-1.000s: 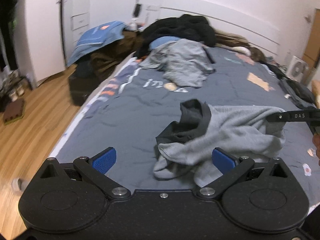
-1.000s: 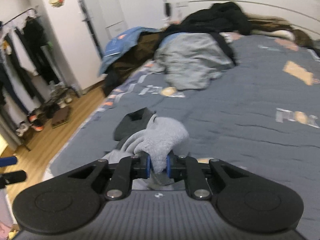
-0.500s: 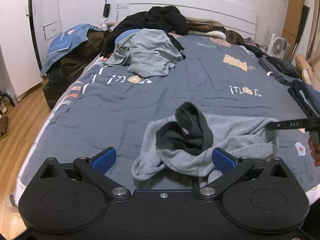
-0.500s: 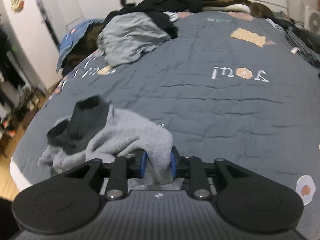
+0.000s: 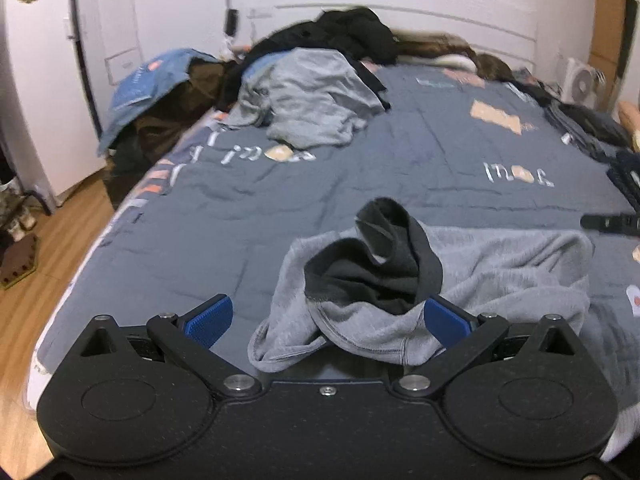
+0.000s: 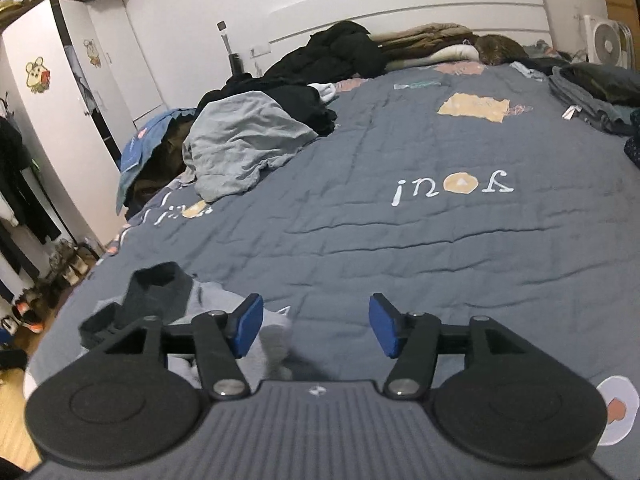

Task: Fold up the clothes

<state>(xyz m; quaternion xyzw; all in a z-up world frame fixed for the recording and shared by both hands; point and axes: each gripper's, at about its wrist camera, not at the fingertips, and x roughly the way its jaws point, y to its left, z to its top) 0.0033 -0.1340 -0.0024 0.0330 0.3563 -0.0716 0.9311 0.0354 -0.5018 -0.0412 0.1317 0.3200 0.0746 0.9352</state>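
Bedroom, grey quilted bed (image 6: 440, 248), a rumpled grey sweatshirt (image 5: 500, 272) at its near edge.

Both grippers stand wide open and hold nothing. The left gripper (image 5: 326, 316) has the garment's dark-lined hood between its pads; the right gripper (image 6: 316, 326) has a pale fold just below its left pad, whether touching is hard to tell. Closing here could pinch several bunched layers at once, or snag the quilt, and drag the heap crooked.

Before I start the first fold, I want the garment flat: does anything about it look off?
Yes. The grey sweatshirt lies bunched on the bedspread, its dark lining turned outward near the left gripper. Both grippers are open.
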